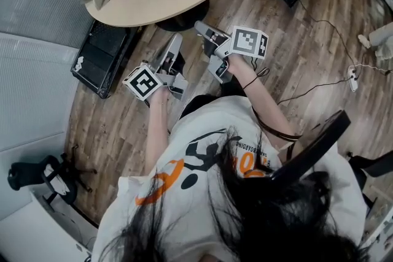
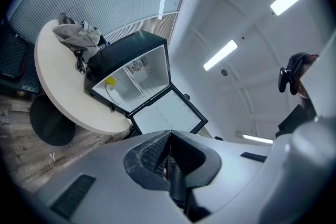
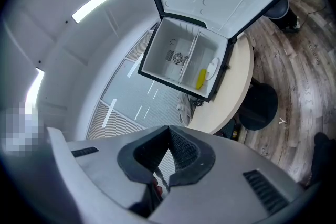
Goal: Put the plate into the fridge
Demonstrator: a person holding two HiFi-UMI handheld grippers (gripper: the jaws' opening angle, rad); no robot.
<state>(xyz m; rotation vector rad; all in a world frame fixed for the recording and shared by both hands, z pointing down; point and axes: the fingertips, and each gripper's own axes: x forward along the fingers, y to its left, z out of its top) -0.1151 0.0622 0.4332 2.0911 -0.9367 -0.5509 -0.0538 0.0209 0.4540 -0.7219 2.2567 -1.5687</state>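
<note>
Left gripper (image 1: pixel 174 41), left of centre in head view, has its jaws together, nothing between them. Right gripper (image 1: pixel 200 26) just beside it, jaws together too, empty. Plate (image 2: pixel 109 93) sits inside the open fridge (image 2: pixel 131 45) on the round table (image 2: pixel 52 81), left-centre of left gripper view.

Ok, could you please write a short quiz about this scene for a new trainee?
1. True or false: the door of the fridge is shut.
2. Where does the fridge stand? A) on the floor B) on the round table C) on a chair
3. What white thing is next to the yellow item inside the fridge?
Key: 1 false; 2 B; 3 the white plate.
</note>
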